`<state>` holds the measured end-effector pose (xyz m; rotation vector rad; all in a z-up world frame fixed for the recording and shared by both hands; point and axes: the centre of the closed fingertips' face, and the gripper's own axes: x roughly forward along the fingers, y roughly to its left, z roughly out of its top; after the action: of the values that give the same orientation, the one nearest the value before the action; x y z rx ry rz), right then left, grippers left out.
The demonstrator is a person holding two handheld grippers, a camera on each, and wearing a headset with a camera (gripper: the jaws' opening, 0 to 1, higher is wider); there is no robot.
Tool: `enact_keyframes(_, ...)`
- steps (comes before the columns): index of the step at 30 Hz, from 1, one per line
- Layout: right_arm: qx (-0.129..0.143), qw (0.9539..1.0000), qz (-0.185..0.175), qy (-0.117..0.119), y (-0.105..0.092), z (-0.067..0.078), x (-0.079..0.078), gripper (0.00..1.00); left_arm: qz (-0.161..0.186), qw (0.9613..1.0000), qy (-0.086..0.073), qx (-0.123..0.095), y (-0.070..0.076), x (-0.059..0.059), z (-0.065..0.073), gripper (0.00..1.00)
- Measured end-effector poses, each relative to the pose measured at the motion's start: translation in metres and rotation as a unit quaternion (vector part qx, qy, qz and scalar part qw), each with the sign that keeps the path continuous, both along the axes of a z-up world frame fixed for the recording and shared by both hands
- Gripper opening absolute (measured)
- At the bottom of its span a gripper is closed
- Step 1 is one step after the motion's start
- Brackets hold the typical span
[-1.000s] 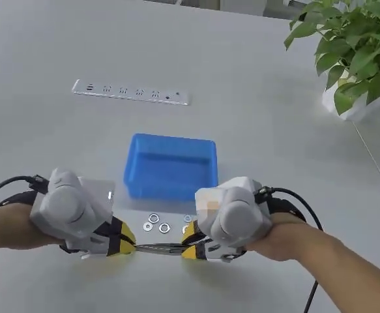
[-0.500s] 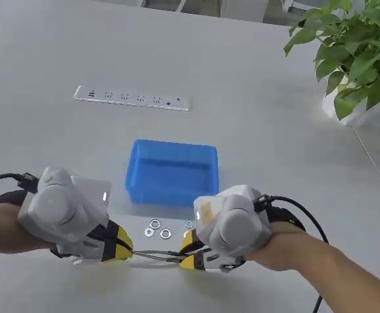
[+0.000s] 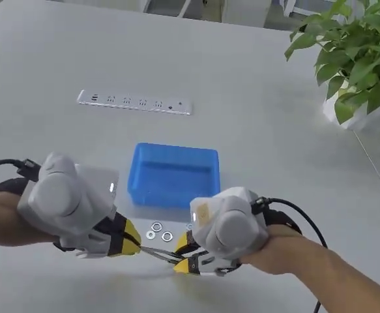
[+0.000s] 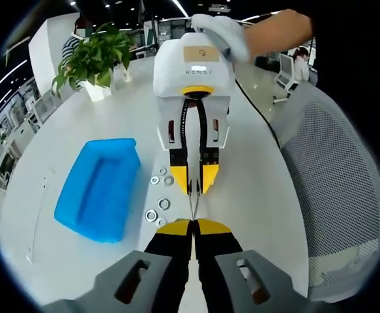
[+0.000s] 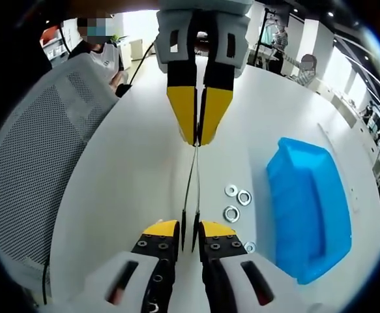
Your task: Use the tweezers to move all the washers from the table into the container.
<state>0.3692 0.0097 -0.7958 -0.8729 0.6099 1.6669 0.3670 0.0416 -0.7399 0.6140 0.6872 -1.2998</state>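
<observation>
The tweezers (image 3: 158, 253) have been tilted, right end lower. Left gripper (image 3: 136, 244) and right gripper (image 3: 180, 255) jaws are clamped on them. Washers (image 3: 156, 229) lie lower centre on the worktop (image 3: 274, 150), just below the blue container (image 3: 173, 171).

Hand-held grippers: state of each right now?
Left hand-held gripper: shut on the tweezers, at the joined end.
Right hand-held gripper: shut on the tweezers, at the two legs.

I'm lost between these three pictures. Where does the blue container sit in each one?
Head view: the blue container is mid-picture, just beyond the washers.
Left gripper view: it lies slantwise at the left.
Right gripper view: it runs along the right side.
Shared landmark: the washers lie on the table beside one long side of it.
</observation>
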Motion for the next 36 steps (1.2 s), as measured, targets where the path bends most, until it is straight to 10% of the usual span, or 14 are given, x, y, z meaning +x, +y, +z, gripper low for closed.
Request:
enact_keyframes(16, 0.032, 0.9992, -0.023, 0.002, 0.005, 0.015, 0.0, 0.12, -0.022, 0.999, -0.025, -0.03, -0.028, 0.002, 0.04, 0.05)
enact_keyframes(36, 0.045, 0.9982, -0.038, 0.013, 0.009, 0.014, -0.005, 0.11, -0.033, 0.9979, -0.021, -0.052, -0.048, 0.002, 0.042, 0.05)
